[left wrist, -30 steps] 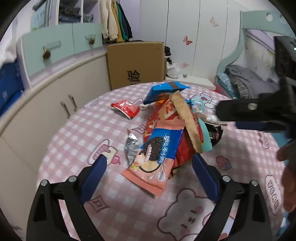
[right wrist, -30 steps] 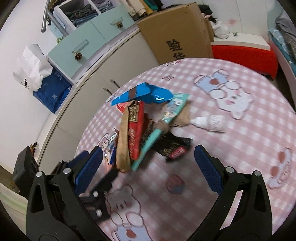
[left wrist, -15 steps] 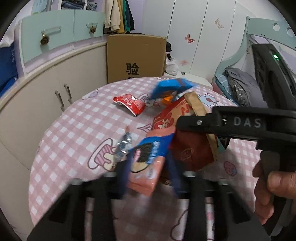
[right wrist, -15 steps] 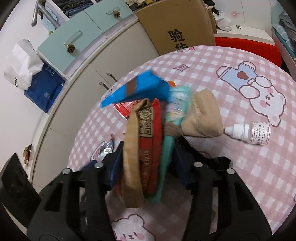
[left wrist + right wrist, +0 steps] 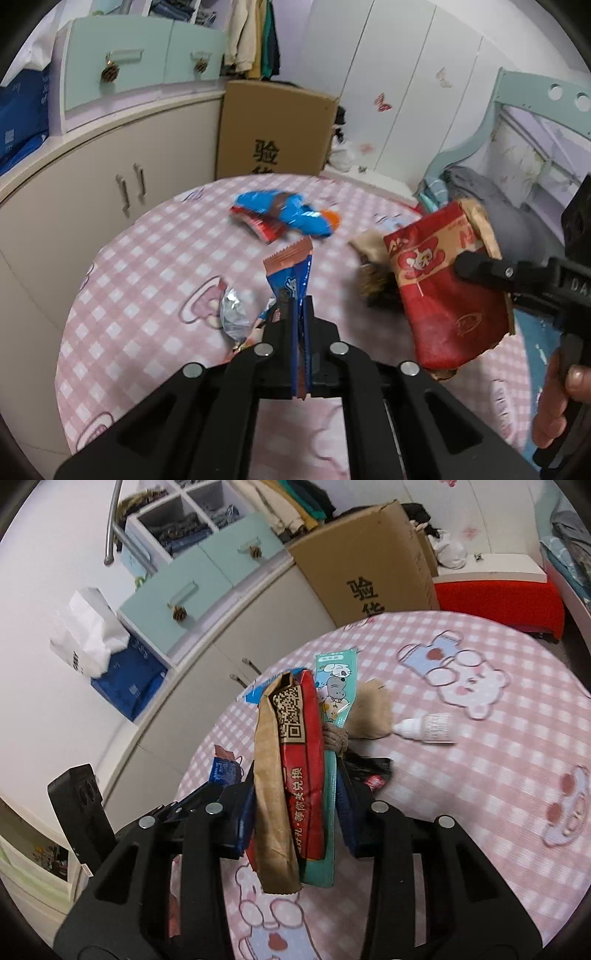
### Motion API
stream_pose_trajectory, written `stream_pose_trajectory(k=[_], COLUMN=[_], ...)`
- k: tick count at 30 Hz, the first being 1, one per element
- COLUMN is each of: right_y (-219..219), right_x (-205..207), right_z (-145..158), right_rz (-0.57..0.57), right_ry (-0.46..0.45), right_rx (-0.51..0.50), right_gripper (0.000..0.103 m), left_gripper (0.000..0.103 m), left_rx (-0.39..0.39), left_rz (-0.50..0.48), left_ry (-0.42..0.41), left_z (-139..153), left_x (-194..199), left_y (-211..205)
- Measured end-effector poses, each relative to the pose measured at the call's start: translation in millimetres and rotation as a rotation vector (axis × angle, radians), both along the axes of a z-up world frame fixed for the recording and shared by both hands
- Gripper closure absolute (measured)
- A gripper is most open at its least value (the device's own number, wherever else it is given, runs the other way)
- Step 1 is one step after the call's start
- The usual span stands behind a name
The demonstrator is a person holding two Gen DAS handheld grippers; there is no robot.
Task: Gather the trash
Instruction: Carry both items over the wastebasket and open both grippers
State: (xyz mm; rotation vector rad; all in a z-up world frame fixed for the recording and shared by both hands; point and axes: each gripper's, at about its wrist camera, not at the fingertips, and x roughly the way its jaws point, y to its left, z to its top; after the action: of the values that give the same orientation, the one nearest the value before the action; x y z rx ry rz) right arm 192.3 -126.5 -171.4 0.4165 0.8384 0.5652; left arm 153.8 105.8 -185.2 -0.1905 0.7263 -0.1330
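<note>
Both tongs now gripping wrappers, lifted

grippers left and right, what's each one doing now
left gripper: shut on the blue cookie wrapper.
right gripper: jaws closing on a bundle of wrappers.

The red snack bag looked glossy plastic, its brown paper sleeve matt; the crumpled foil wrapper gleamed on checked cloth
</note>
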Motion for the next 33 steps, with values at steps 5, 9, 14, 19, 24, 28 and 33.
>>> stream_pose_trajectory(k=[5, 9, 14, 19, 24, 28, 33], right_y=[-42.0, -81.2, -136.8, -200.0, -265.2, -325.6, -386.7], right_x=[-17.9, -32.7, -51.7, -74.9, -101.0, -129.4, -160.7], right_z=[13.3, 22.5, 30.8, 31.9, 24.7, 8.8, -20.6], right_rz=[-0.057, -0.115, -0.196, -0.298, -0.427, -0.554, -0.696], right_ry=[-0.029, -0.054, -0.087, -0.114, -0.123, -0.108, -0.06], right_rx=[0.046, 0.079, 0.115, 0.153, 0.167, 0.18, 0.178], right_gripper=[0.066, 0.066, 0.066, 0.066, 0.066, 0.066, 0.066], left_gripper=[0.101, 0.101, 0.101, 0.101, 0.101, 0.101, 0.101], left_rx=[-0.022, -0.039, -0.045, -0.061, -0.079, -0.059, -0.029], left_rz=[-0.056, -0.109, -0.183, -0.28, -0.413, -0.529, -0.652], left_ry=[-0.054, -0.076, -0.104, -0.118, -0.105, -0.081, -0.016], left_z=[26.3, 42.3, 62.0, 77.9, 82.4, 75.5, 52.2], left_x=[-9.5, -14.1, -19.3, -20.2, -18.1, -18.3, -18.6], left_y=[-27.5, -55.8, -96.5, -148.2, -219.0, -280.4, -352.2])
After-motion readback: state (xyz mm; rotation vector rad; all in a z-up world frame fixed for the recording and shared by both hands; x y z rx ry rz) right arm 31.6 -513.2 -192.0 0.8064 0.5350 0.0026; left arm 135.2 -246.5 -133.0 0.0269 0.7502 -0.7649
